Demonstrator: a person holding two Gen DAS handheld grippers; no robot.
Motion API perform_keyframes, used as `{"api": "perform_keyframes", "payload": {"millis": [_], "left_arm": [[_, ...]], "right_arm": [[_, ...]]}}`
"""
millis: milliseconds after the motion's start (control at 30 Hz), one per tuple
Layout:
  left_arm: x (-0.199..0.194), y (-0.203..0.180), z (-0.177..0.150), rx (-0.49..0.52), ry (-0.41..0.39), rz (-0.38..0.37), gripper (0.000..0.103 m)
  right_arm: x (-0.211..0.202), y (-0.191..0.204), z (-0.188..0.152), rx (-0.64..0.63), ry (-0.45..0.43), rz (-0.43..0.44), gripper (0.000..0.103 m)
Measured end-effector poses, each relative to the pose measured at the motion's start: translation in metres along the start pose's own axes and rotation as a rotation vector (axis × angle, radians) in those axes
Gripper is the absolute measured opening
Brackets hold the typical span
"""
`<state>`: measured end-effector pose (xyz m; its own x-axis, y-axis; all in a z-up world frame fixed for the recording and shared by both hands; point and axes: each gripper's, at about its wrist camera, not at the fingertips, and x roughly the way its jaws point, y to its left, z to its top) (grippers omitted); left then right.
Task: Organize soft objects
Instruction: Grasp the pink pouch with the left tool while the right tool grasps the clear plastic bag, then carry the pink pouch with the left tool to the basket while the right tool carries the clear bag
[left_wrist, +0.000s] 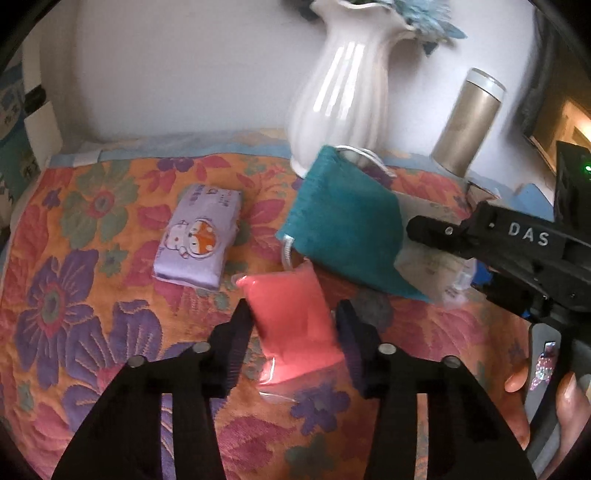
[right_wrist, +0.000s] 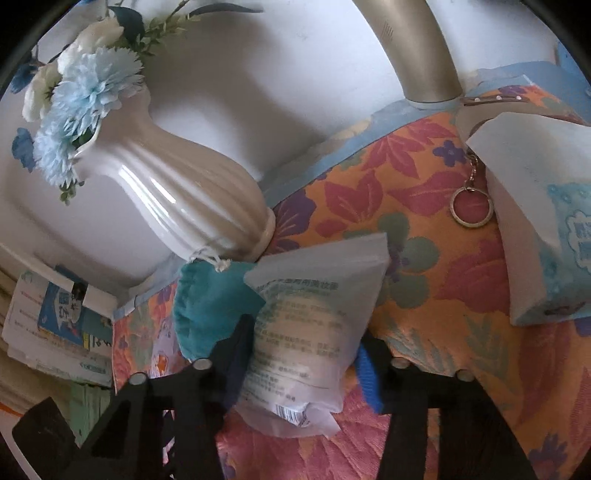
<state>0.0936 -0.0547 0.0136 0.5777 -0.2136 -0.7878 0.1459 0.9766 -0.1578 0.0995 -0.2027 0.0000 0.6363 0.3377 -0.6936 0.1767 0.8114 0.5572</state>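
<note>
In the left wrist view my left gripper (left_wrist: 293, 325) is shut on a pink soft packet (left_wrist: 295, 321), held just above the flowered cloth. A teal drawstring pouch (left_wrist: 345, 225) lies beyond it, and a purple tissue pack (left_wrist: 201, 236) lies to the left. My right gripper (left_wrist: 417, 225) comes in from the right behind the pouch. In the right wrist view my right gripper (right_wrist: 303, 354) is shut on a white cotton-pad bag (right_wrist: 310, 332), with the teal pouch (right_wrist: 210, 310) touching its left side.
A white vase with blue flowers (left_wrist: 343, 88) and a gold canister (left_wrist: 469, 122) stand at the back by the wall. A blue-and-white tissue pack (right_wrist: 543, 221) and a key ring (right_wrist: 471, 206) lie at the right. Papers (right_wrist: 59, 325) lie off the cloth's left edge.
</note>
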Motion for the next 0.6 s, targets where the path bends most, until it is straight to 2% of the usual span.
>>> {"api": "perform_keyframes", "payload": {"millis": [267,500,567,600], "left_arm": [[-0.037,-0.017,-0.033,0.093,-0.013,-0.037,0.039],[-0.082,0.001,-0.076,0.045,-0.038,-0.028,0.039],[-0.089,0.006,-0.085,0.029,-0.051,-0.013,0.039],[-0.090,0.008,-0.088,0.022,-0.054,-0.011,0.039]], "right_arm": [[-0.046,-0.003,-0.030,-0.121,0.014,0.045,0.041],[-0.089,-0.006,-0.096,-0.369,0.146,0.139,0.041],[-0.091,-0.009,-0.110,-0.398,0.179,0.132,0.050],[-0.090,-0.014,-0.113,-0.386,0.188,0.127,0.065]]}}
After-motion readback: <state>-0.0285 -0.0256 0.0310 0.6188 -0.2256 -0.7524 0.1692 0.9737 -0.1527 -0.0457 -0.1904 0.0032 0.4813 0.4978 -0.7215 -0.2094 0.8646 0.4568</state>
